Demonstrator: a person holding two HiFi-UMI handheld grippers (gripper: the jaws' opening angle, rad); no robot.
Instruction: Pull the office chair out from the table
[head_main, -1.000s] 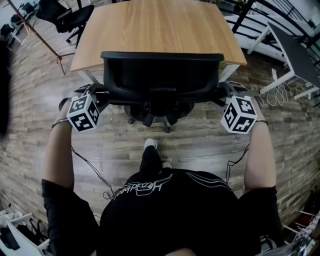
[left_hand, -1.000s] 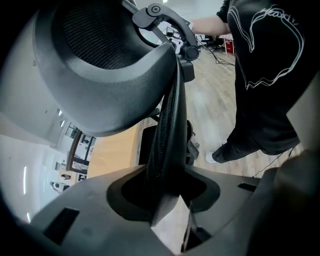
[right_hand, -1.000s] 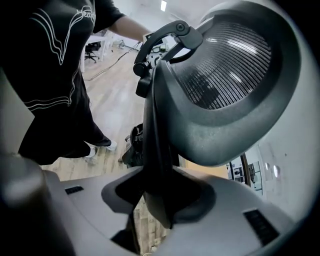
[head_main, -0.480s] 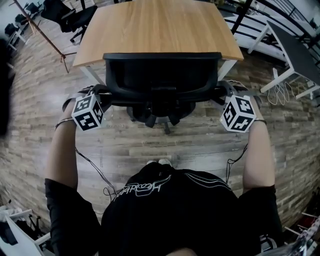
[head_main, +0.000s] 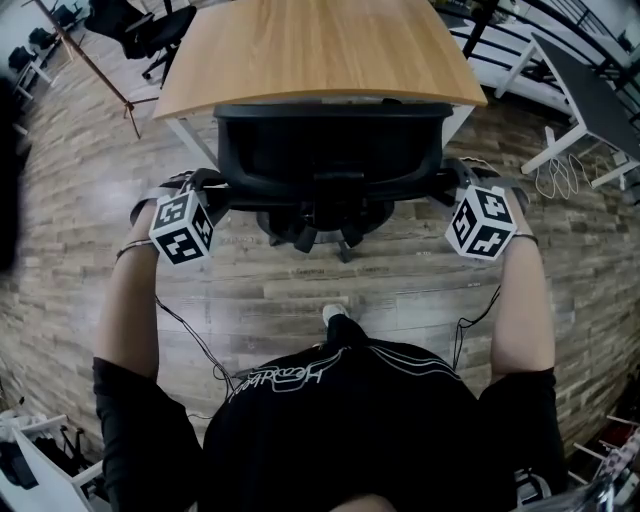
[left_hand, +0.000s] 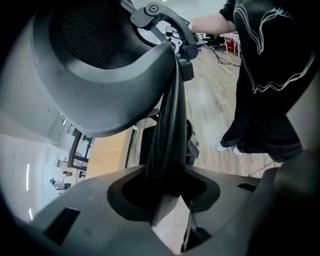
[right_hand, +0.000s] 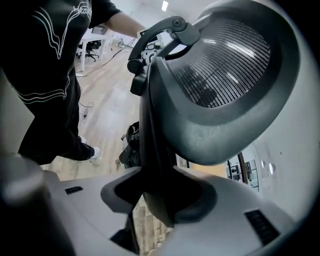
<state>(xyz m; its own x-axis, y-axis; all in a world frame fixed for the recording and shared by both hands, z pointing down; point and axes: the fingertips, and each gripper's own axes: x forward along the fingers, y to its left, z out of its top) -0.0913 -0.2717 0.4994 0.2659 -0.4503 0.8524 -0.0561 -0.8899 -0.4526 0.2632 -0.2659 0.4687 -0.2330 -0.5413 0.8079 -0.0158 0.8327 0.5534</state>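
The black office chair (head_main: 330, 150) stands at the near edge of the wooden table (head_main: 310, 50), with its mesh backrest towards me. My left gripper (head_main: 207, 188) is shut on the backrest's left edge, my right gripper (head_main: 449, 183) on its right edge. In the left gripper view the backrest's rim (left_hand: 167, 130) runs down between the jaws of the left gripper (left_hand: 165, 195) and is clamped there. The right gripper view shows the same: the backrest (right_hand: 225, 90) fills the frame, and its rim sits pinched in the right gripper (right_hand: 160, 195).
The chair's wheeled base (head_main: 310, 228) rests on a wood-plank floor. Another black chair (head_main: 140, 25) stands far left, with a slanted red pole (head_main: 90, 65) nearby. A white-legged desk (head_main: 590, 100) is at the right. The person's foot (head_main: 335, 315) is just behind the chair.
The chair has come away from the table towards me, with both grippers still clamped on its backrest. The table has slid up in the head view. The person's feet have shifted.
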